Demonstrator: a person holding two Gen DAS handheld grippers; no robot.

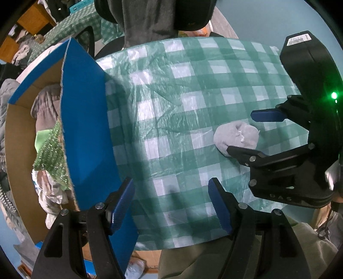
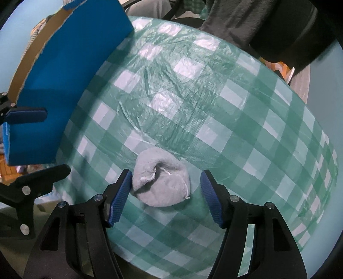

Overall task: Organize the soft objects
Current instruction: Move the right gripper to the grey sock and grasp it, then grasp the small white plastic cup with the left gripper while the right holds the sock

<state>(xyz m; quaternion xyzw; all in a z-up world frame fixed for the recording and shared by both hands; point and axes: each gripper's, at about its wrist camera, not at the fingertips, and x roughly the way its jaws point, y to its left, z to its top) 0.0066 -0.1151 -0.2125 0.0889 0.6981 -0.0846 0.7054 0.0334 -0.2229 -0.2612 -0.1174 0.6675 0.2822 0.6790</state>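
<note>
A rolled grey sock ball [image 2: 161,179] lies on the green checked tablecloth [image 2: 214,107]. My right gripper [image 2: 165,197] is open, its blue pads on either side of the sock; the left pad [image 2: 120,197] touches or nearly touches it. In the left wrist view the sock [image 1: 235,137] sits between the right gripper's fingers [image 1: 257,133] at the right. My left gripper [image 1: 171,203] is open and empty above the cloth, next to the blue cardboard box [image 1: 85,128]. The box holds soft items, including green tinsel [image 1: 51,148] and grey cloth [image 1: 46,105].
The blue box [image 2: 64,85] stands at the table's left edge. A dark chair with grey fabric [image 1: 150,19] stands behind the table. Another checked table [image 1: 70,28] and clutter lie at far left. My trousers [image 1: 214,261] show below the near table edge.
</note>
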